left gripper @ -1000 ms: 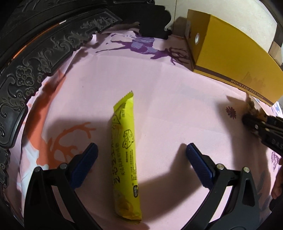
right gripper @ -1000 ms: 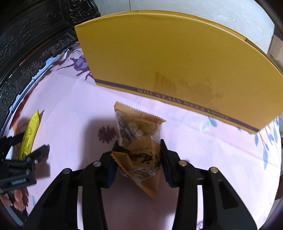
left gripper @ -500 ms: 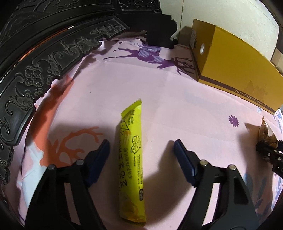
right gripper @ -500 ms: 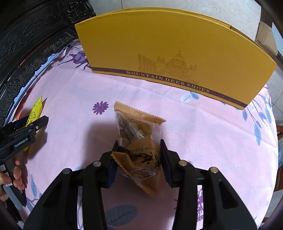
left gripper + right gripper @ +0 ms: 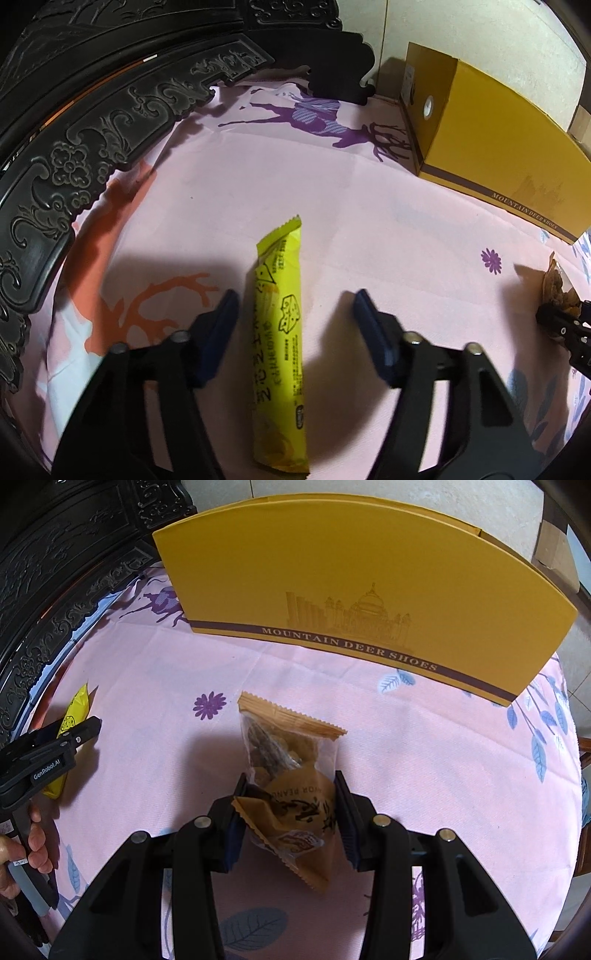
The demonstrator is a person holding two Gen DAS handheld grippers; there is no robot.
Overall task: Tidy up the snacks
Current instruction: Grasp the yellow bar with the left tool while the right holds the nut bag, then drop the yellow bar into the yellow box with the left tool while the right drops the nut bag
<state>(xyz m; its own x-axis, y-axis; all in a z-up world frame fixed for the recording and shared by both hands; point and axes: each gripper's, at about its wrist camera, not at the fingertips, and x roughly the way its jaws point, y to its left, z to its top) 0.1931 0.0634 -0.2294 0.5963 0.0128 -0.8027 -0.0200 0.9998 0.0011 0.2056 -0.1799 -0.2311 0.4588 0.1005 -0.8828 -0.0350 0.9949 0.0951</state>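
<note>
A long yellow snack bar (image 5: 280, 343) lies on the pink tablecloth (image 5: 332, 206), between the fingers of my left gripper (image 5: 293, 306). That gripper is open, its jaws standing apart on either side of the bar without touching it. My right gripper (image 5: 288, 794) is shut on a tan and clear peanut snack packet (image 5: 291, 775), held above the cloth. The yellow bar (image 5: 74, 716) and the left gripper (image 5: 55, 746) also show at the left of the right wrist view. The packet's edge (image 5: 554, 288) shows at the far right of the left wrist view.
A yellow shoe box (image 5: 351, 590) stands at the back of the table; it also shows in the left wrist view (image 5: 491, 136). Dark carved wooden furniture (image 5: 92, 129) curves along the left side. The table's right edge (image 5: 576, 738) drops off to the floor.
My left gripper's jaws have narrowed around the yellow bar. My right gripper has pulled back from the shoe box with the packet still in it.
</note>
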